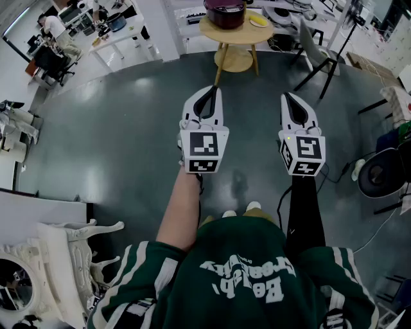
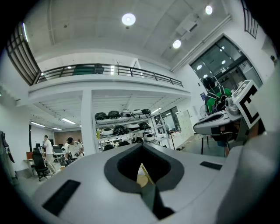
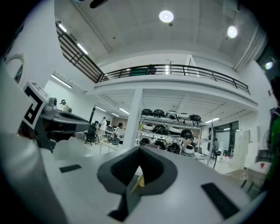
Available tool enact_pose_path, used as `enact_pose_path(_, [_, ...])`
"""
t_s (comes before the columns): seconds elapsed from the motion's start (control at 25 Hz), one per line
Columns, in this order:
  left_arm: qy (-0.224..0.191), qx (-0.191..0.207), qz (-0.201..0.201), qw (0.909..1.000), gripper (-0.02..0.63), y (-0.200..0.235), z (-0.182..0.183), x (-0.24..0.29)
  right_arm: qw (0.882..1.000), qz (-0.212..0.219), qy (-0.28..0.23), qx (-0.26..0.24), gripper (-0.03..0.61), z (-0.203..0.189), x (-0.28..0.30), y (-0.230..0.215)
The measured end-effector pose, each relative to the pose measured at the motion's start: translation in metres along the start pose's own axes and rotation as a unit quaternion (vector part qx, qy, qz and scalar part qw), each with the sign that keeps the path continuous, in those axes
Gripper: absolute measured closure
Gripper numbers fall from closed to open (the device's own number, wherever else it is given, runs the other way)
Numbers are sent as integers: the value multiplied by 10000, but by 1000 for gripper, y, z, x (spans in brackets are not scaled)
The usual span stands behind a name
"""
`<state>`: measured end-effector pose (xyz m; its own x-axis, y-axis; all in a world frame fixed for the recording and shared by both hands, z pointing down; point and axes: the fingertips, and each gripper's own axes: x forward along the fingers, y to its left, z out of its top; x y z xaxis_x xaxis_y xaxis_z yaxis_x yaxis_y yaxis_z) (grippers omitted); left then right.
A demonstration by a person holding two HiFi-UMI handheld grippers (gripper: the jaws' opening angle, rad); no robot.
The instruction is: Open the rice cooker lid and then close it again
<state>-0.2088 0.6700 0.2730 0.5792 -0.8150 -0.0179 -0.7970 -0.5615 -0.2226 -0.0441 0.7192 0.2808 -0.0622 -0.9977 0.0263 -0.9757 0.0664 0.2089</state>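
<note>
The dark maroon rice cooker [image 1: 225, 11] stands on a round wooden table [image 1: 237, 35] at the top of the head view, lid down as far as I can see, with its upper part cut off by the frame edge. My left gripper [image 1: 210, 91] and right gripper [image 1: 289, 97] are held level side by side over the grey floor, well short of the table. Both are shut with nothing between the jaws. In the left gripper view the left gripper's [image 2: 142, 148] closed jaws hide most of the table. The right gripper [image 3: 140, 151] looks the same in its own view.
A yellow item [image 1: 258, 20] lies on the table beside the cooker. A grey chair [image 1: 318, 54] stands to the table's right. White ornate furniture [image 1: 61, 257] sits at lower left. Desks with seated people [image 1: 58, 32] are at upper left. Shelves of round devices [image 3: 168, 127] line the far wall.
</note>
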Motion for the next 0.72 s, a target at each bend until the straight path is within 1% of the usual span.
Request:
enact_pose_path(0.24, [50, -70, -4, 10000, 614, 7, -6, 0, 10000, 16, 41, 71, 574, -8, 5, 5])
enact_pose_path(0.4, [34, -129, 16, 9999, 614, 12, -14, 3, 9999, -117, 29, 111, 573, -15, 14, 4])
enact_pose_path(0.44, [17, -145, 22, 9999, 614, 13, -16, 5, 9998, -143, 2, 120, 569, -16, 18, 2])
enact_pose_path(0.52, [-14, -158, 37, 9999, 612, 16, -18, 14, 9997, -176, -68, 154, 533, -16, 28, -4])
enact_pose_path(0.56, [-24, -163, 34, 9999, 599, 18, -20, 20, 9997, -178, -94, 166, 508, -16, 34, -8])
enact_pose_path(0.64, [-33, -180, -1, 9998, 528, 20, -23, 33, 9997, -141, -123, 168, 473, -18, 47, -13])
enact_pose_path(0.68, [-36, -183, -11, 9998, 508, 21, -24, 39, 9997, -112, -137, 167, 463, -19, 54, -14])
enact_pose_path(0.72, [-41, -179, -9, 9998, 503, 22, -26, 46, 9997, -85, -157, 175, 455, -21, 60, -16])
